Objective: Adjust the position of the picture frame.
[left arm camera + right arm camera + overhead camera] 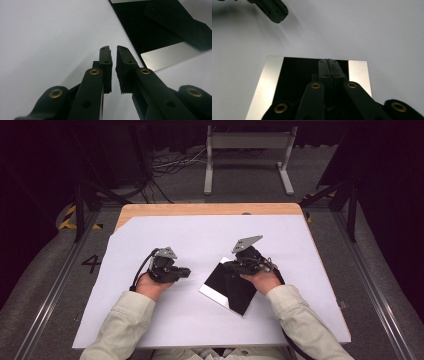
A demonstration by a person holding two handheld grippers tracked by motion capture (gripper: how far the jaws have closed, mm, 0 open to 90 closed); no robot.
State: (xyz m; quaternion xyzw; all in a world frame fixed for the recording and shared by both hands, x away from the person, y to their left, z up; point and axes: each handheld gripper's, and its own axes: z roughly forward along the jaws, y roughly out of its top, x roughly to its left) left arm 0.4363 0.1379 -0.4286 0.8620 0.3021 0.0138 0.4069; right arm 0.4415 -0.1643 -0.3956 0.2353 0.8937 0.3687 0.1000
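Glossy black, one square plate (pixel 229 286) with silvery edges lay tilted on the white sheet (pixel 200 240), at about five o'clock from the sheet's middle. Two grippers worked there. At nine o'clock of the plate, the left gripper (pixel 113 53) held its jaws slightly apart around nothing. Over the plate's top corner, the right gripper (pixel 328 62) had its jaws pressed together, empty. Their reflection darkened the plate, hiding its finish. One wooden table (pixel 200 209) stood on grey floor; the room behind was dark.
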